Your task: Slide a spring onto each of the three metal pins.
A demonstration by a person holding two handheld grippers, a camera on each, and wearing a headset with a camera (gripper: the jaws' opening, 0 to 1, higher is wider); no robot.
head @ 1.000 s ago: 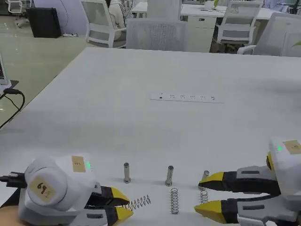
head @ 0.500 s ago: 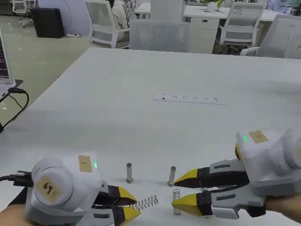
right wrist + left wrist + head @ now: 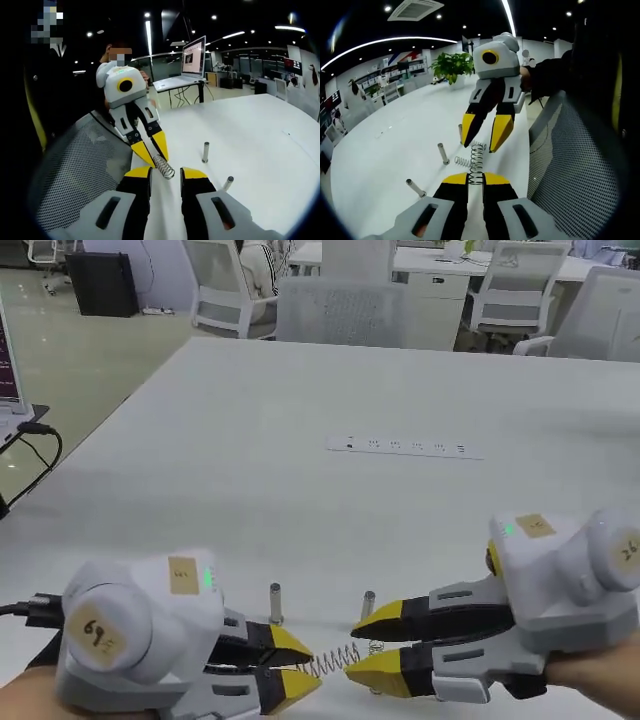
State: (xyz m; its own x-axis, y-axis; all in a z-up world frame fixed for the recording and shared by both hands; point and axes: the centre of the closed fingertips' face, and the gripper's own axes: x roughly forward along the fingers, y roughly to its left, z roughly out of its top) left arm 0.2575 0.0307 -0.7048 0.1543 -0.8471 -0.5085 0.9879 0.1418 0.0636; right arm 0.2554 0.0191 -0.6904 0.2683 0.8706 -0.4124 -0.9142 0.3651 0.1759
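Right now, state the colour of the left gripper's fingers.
Fingers: black with yellow tips, clearest in the left gripper view.

A silver coil spring (image 3: 335, 659) hangs level, its 9 o'clock end pinched in the left gripper (image 3: 305, 668). One upright metal pin (image 3: 275, 603) stands at its 11 o'clock, a second pin (image 3: 369, 604) at 1 o'clock.

1. The broad white matte tabletop (image 3: 250, 440) I work at stretches flat ahead of me.
2. A long white socket strip (image 3: 405, 447) lies across it, well away from my near edge.
3. A short upright grey metal pin (image 3: 275, 602) stands on it near me.
4. A second grey metal pin (image 3: 369, 604) stands to its right, apart.
5. In my left gripper view, a loose steel coil spring (image 3: 462, 161) lies on its side near a pin.
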